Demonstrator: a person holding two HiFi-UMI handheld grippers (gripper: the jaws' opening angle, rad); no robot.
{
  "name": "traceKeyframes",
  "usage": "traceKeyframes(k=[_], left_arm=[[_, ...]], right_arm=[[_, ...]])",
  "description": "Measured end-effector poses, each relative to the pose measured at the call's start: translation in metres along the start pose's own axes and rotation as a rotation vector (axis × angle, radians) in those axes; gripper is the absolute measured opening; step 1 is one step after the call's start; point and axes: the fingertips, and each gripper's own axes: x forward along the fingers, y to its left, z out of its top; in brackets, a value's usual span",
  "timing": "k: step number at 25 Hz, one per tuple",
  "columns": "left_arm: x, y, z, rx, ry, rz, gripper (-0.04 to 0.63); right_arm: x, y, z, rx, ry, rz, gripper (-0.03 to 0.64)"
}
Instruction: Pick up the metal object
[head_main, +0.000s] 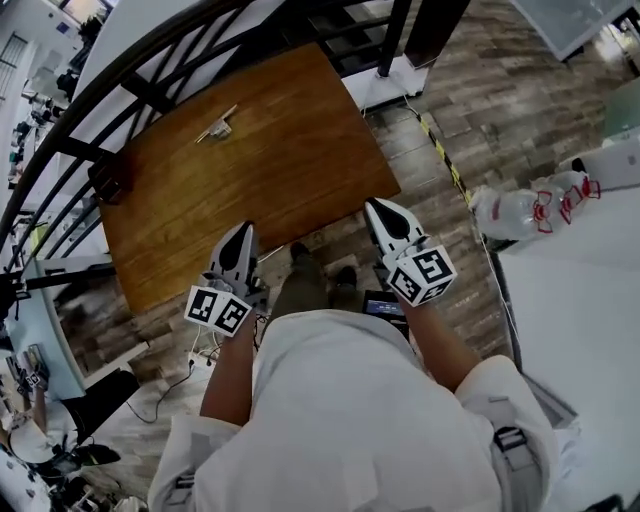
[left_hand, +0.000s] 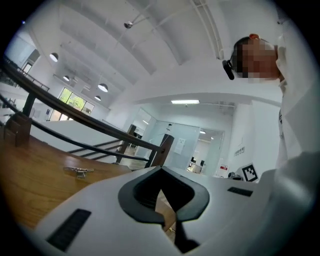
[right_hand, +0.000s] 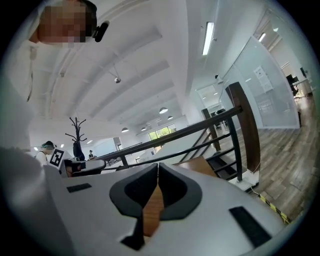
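Observation:
A small metal object (head_main: 215, 128) lies on the far part of the brown wooden table (head_main: 270, 170); the left gripper view shows the metal object (left_hand: 78, 171) low on the tabletop (left_hand: 30, 172) ahead and to the left. My left gripper (head_main: 243, 230) hovers at the table's near edge with its jaws together and nothing between them. My right gripper (head_main: 376, 204) is at the table's near right corner, also shut and holding nothing. Both point roughly level, well short of the object. The left gripper (left_hand: 161, 171) and right gripper (right_hand: 158, 166) show closed jaws in their own views.
A black railing (head_main: 120, 85) curves along the table's far and left sides. A dark block (head_main: 108, 185) sits at the table's left edge. Plastic bottles (head_main: 520, 212) stand by a white surface (head_main: 570, 300) at the right. Striped tape (head_main: 445, 160) marks the wood floor.

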Motion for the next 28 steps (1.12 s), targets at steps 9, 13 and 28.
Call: traceKeyframes(k=[9, 13, 28], left_arm=[[0.051, 0.079, -0.004, -0.074, 0.009, 0.007, 0.003], [0.076, 0.132, 0.008, -0.091, 0.008, 0.031, 0.003], [0.125, 0.26, -0.003, -0.467, -0.025, -0.008, 0.006]], right_arm=[[0.104, -0.004, 0.004, -0.059, 0.069, 0.038, 0.025], [0.16, -0.006, 0.013, -0.128, 0.096, 0.046, 0.026], [0.313, -0.017, 0.0, -0.18, 0.185, 0.114, 0.025]])
